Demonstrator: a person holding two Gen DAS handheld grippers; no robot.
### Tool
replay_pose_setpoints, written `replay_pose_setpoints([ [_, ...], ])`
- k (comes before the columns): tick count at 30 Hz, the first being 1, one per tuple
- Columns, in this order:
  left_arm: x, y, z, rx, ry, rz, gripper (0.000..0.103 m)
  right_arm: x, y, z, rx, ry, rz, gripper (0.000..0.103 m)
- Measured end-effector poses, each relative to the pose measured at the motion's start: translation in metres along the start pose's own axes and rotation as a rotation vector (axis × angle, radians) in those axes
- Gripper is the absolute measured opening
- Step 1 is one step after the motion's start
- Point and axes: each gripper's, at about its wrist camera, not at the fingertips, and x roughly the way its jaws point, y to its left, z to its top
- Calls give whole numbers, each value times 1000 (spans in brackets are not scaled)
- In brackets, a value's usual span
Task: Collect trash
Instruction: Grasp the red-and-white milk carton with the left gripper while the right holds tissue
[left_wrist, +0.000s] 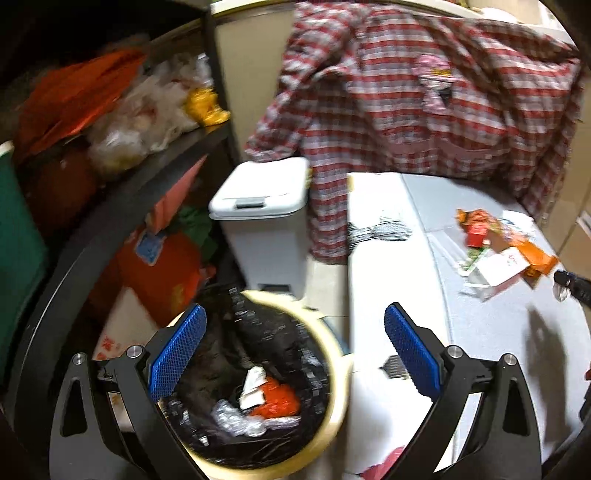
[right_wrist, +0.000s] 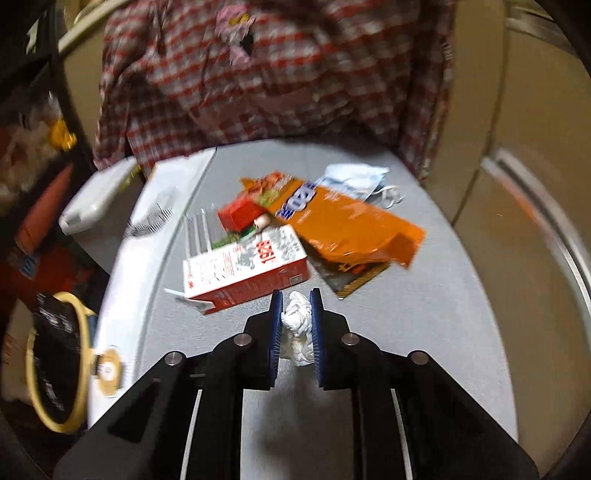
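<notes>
Right gripper (right_wrist: 295, 295) I have clenched on a crumpled white tissue (right_wrist: 297, 319) above the grey table (right_wrist: 424, 350); my left gripper (left_wrist: 295, 325) hangs spread wide over the black-lined trash bin (left_wrist: 332, 398), grasping nothing

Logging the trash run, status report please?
Left hand-held gripper open above lined bin. Right hand-held gripper shut on crumpled tissue. Carton, orange wrapper left on table.

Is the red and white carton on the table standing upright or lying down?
Lying down. The carton rests on its long side on the grey table, printed face up, partly over the orange snack bag.
</notes>
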Motion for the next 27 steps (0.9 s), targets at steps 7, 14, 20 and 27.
replay_pose_setpoints([
  [7,9,-60,15,164,-42,-192,94,-39,-21,2,36,-46,23,15],
  [14,57,-158,23,460,-108,-357,94,-23,-31,4,71,-4,43,15],
  [20,107,-205,15,510,-23,-474,94,-11,-33,0,43,24,15,15],
  [27,143,-232,16,524,16,-534,92,3,-44,-1,35,52,-18,16],
])
